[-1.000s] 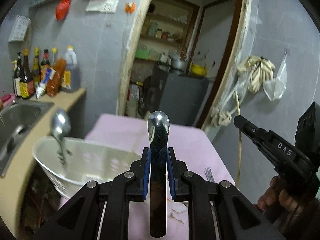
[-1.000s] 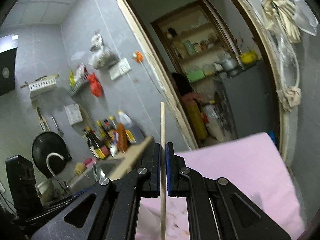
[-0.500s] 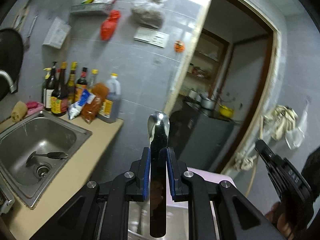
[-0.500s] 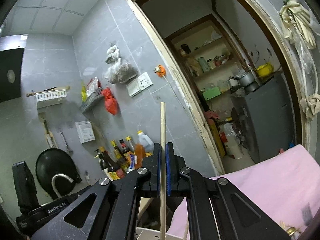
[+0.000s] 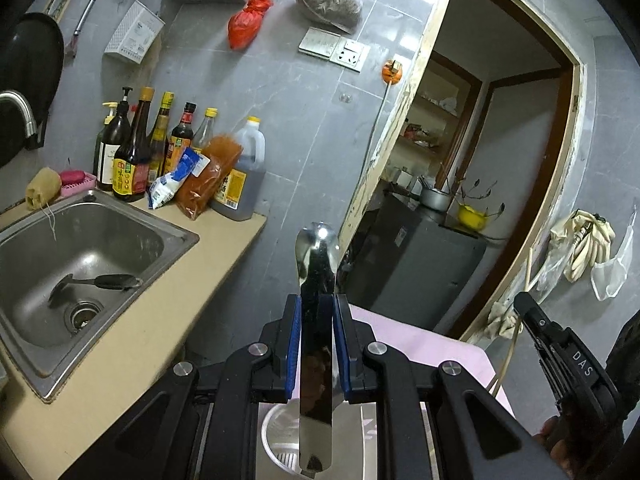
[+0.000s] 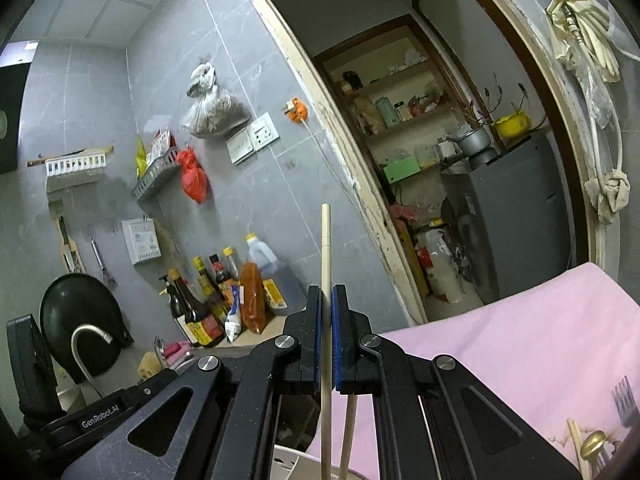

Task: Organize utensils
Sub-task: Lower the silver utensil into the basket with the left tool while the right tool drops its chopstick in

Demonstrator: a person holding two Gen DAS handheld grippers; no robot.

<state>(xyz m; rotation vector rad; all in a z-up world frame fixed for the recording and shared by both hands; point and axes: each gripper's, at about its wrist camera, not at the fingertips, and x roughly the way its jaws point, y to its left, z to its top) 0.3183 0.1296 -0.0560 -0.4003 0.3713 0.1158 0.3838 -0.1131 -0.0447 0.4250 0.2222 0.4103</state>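
Holder (image 5: pixel 280 432), white and round, sits low in the left wrist view, directly under the left gripper (image 5: pixel 316 344), on the pink cloth (image 5: pixel 432 348) of the table. The left gripper is clenched on a steel spoon (image 5: pixel 316 280), whose long axis stands upright: one rounded end points up toward the far wall, and the other end hangs down over the holder's mouth, apparently just above its perforated floor. So the coming move looks like a short straight drop, with nothing to swing sideways.

The right gripper (image 6: pixel 327 344) is clamped on a wooden chopstick (image 6: pixel 326 256), also upright, its lower end reaching down near the holder's pale rim (image 6: pixel 296 464) at the bottom of that view. A second chopstick (image 6: pixel 349 436) leans just right of it, seemingly already in the holder. Both hands are near the holder; the left appears better centred over it. A fork (image 6: pixel 624 400) lies on the cloth at the near right, still to be collected.
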